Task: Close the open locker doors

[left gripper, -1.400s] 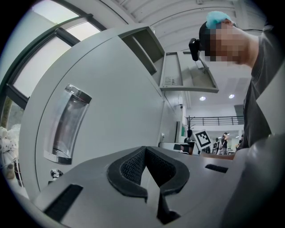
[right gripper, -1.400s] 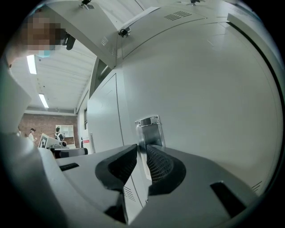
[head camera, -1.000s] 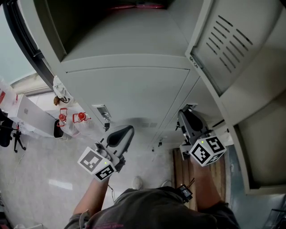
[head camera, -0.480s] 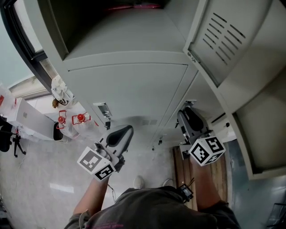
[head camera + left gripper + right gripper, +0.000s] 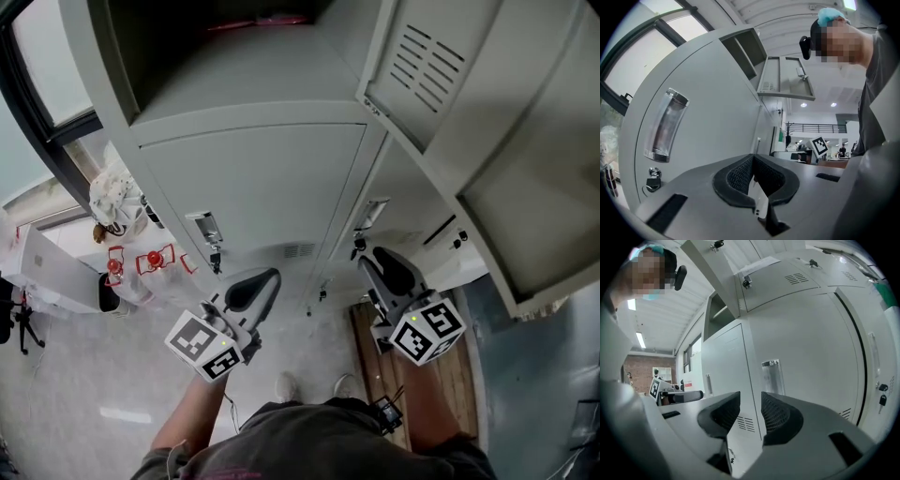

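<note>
The grey lockers fill the head view. One upper door with vent slits hangs open at the top right, and a second door stands open further right. The upper left compartment gapes dark. My left gripper is shut and empty, held in front of a closed lower door with a recessed handle. In its own view the left gripper has its pads meeting. My right gripper is open; its jaws have just been opening, with nothing between them. In its own view the right gripper faces a closed door's handle.
A wooden board lies on the floor at the right. Red objects and a white box sit at the left, beside a dark window frame. A lock with a key hangs below the left handle.
My right gripper has moved left and back from the lockers, and its jaws stand wider. The lockers have slid left in the head view. The left gripper has barely shifted.
</note>
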Action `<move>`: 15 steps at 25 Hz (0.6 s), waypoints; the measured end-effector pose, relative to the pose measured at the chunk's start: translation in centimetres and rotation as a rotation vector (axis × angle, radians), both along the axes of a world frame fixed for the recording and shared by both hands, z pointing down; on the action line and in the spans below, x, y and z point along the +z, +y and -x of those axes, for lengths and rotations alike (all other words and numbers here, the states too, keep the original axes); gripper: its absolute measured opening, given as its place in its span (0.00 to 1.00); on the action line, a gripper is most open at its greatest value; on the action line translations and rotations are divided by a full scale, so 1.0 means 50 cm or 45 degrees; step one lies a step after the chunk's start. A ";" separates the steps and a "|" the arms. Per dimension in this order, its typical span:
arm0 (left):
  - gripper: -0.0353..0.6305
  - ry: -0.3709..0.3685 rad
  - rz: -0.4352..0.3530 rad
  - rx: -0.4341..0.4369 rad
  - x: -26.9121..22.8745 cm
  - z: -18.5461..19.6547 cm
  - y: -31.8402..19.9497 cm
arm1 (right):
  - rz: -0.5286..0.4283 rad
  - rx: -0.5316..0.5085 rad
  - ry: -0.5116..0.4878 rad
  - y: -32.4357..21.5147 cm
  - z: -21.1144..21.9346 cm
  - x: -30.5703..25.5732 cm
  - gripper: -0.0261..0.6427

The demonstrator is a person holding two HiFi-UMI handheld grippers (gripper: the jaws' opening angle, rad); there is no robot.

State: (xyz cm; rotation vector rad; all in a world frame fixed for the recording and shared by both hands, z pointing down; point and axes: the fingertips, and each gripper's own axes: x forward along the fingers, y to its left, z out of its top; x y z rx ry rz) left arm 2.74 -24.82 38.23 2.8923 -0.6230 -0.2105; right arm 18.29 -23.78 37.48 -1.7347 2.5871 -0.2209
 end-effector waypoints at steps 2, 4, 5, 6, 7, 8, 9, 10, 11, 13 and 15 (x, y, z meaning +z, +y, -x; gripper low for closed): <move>0.07 0.005 -0.017 0.011 -0.010 -0.008 0.011 | 0.004 0.001 -0.001 0.029 -0.002 -0.002 0.19; 0.07 0.013 -0.041 0.007 -0.024 -0.015 0.026 | 0.001 -0.007 0.000 0.057 -0.005 -0.009 0.19; 0.07 0.014 -0.054 0.004 -0.031 -0.019 0.035 | -0.004 -0.014 -0.001 0.070 -0.006 -0.014 0.19; 0.07 0.013 -0.067 0.002 -0.039 -0.023 0.045 | -0.011 -0.022 -0.004 0.083 -0.007 -0.019 0.19; 0.07 0.009 -0.079 0.001 -0.045 -0.027 0.058 | -0.020 -0.030 -0.007 0.096 -0.008 -0.025 0.19; 0.07 0.002 -0.090 0.000 -0.050 -0.032 0.072 | -0.030 -0.040 -0.012 0.110 -0.008 -0.030 0.19; 0.07 -0.007 -0.102 -0.001 -0.055 -0.037 0.088 | -0.041 -0.050 -0.018 0.123 -0.009 -0.036 0.19; 0.06 -0.014 -0.113 -0.003 -0.059 -0.041 0.104 | -0.053 -0.062 -0.025 0.137 -0.010 -0.042 0.19; 0.06 -0.016 -0.123 -0.006 -0.065 -0.045 0.119 | -0.065 -0.074 -0.032 0.150 -0.011 -0.049 0.19; 0.06 -0.002 -0.136 -0.015 -0.082 -0.053 0.149 | -0.090 -0.104 -0.044 0.175 -0.014 -0.063 0.19; 0.07 0.008 -0.145 -0.030 -0.098 -0.060 0.178 | -0.113 -0.135 -0.053 0.204 -0.017 -0.079 0.19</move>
